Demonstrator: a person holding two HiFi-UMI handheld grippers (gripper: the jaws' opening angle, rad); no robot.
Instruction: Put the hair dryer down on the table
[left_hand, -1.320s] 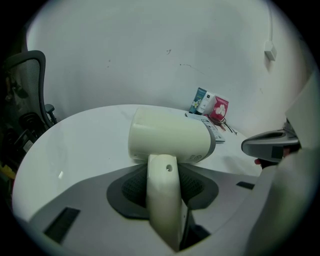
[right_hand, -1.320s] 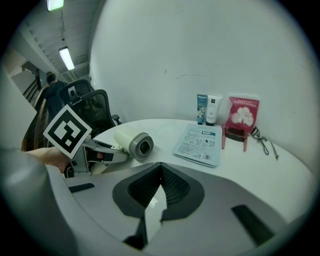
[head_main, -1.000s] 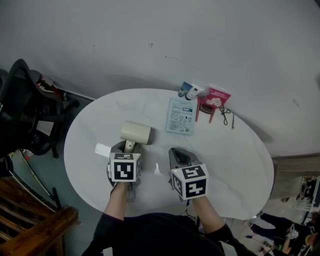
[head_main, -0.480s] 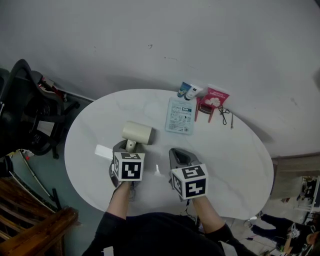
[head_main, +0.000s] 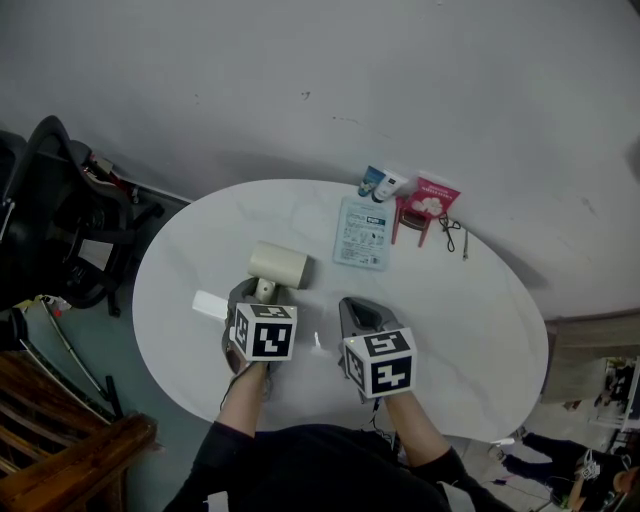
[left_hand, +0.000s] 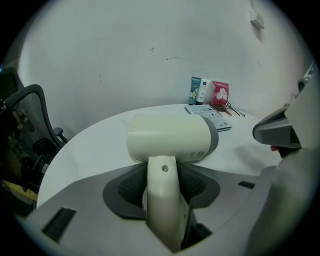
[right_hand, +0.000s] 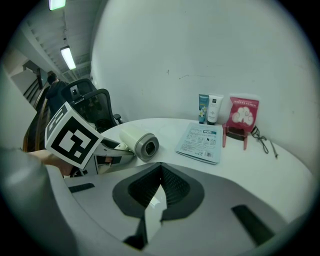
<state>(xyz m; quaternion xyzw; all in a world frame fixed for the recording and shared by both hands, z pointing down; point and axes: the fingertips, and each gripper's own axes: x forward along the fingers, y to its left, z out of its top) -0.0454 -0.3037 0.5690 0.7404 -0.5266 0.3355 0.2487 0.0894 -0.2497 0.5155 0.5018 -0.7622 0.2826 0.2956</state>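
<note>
The white oval table (head_main: 480, 330) stands against a pale wall. The left gripper (left_hand: 162, 176) has just been opening its jaws. They stand wide, pads off the handle of the cream hair dryer (head_main: 279, 265), which lies between them. The dryer's barrel rests on the tabletop, left of centre. The right gripper (right_hand: 160, 170), just beside, has its tips together on nothing.

Bare tabletop lies open ahead and to the right. A pale blue packet (head_main: 361, 232), two tubes (head_main: 382, 183) and a red pack (head_main: 430, 197) line the far edge. A black chair (head_main: 60, 220) stands off the left rim.

Against a second ago, the left gripper's marker cube has rolled, while the right gripper has kept its place.
</note>
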